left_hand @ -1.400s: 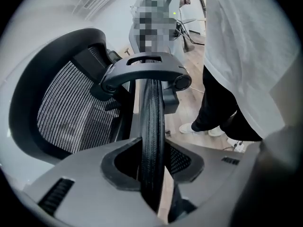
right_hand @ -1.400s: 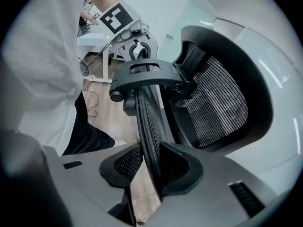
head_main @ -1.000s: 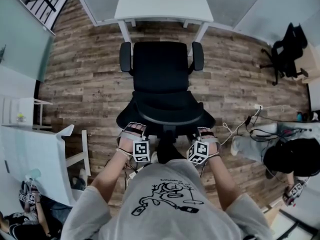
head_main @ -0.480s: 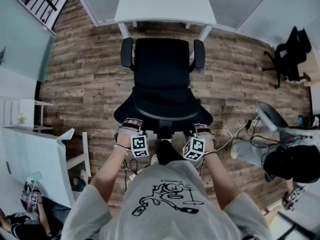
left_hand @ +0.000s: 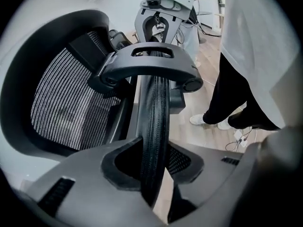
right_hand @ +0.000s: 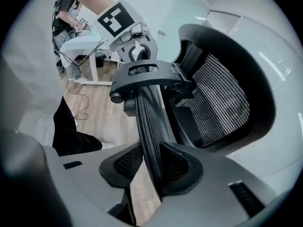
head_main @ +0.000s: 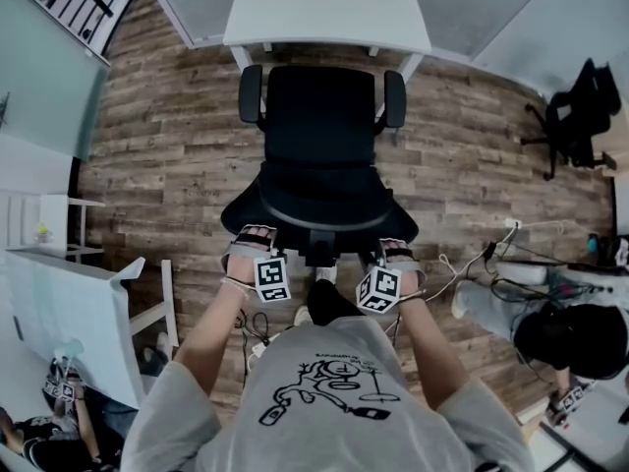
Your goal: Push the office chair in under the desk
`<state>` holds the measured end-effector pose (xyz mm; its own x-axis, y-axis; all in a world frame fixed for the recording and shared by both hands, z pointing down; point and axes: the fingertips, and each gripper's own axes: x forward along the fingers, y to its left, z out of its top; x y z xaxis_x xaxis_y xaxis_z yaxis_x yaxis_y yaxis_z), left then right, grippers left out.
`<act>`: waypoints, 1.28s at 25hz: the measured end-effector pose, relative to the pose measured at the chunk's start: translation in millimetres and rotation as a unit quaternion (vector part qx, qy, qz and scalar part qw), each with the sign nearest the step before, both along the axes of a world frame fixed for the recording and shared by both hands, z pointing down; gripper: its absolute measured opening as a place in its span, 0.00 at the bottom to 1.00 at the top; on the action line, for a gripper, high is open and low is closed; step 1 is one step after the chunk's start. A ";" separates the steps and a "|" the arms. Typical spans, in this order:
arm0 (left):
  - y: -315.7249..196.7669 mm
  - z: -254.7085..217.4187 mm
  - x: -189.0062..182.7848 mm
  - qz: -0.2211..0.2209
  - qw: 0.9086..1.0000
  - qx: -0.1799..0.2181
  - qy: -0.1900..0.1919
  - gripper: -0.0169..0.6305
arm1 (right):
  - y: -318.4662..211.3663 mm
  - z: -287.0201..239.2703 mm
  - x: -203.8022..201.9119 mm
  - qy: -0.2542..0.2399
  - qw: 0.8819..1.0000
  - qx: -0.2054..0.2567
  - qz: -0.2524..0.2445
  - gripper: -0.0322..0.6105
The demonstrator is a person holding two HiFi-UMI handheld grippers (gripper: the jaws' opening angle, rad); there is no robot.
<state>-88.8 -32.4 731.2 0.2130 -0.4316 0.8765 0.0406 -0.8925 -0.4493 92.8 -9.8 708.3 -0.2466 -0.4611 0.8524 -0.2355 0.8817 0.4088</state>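
Both clamped on! The left gripper (head_main: pixel 253 236) and right gripper (head_main: pixel 395 247) each pinch the top rim of the office chair (head_main: pixel 319 136), one towards each end. The chair stands on the wood floor (head_main: pixel 167 155), seat front just short of the desk (head_main: pixel 324 8) edge.

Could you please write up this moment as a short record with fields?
Chair: black office chair on the wood floor, facing the desk
Desk: white desk, straight ahead of the chair
Left gripper: left gripper clamped on the backrest rim
Right gripper: right gripper clamped on the same rim, on the other side
Progress: seat lies in front of the desk edge, not yet under it
Nearby: cables on the floor at right; second black chair far right
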 end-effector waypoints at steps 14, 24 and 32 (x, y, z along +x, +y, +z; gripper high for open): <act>-46.1 4.2 27.7 -0.017 1.000 -0.015 0.002 0.20 | -48.6 1.8 27.8 0.003 1.000 0.006 -0.019 0.26; -68.3 6.2 45.4 -0.044 0.998 -0.037 -0.002 0.19 | -77.8 0.1 47.4 0.005 0.999 0.017 -0.036 0.26; -84.6 4.5 57.8 -0.054 0.998 -0.041 0.001 0.19 | -97.9 0.1 59.9 0.004 0.999 0.010 -0.035 0.27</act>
<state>-31.0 -117.0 735.7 0.1703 -0.3794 0.9094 -0.0584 -0.9252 -0.3750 152.7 -107.7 708.4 -0.2728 -0.4601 0.8449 -0.1702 0.8875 0.4283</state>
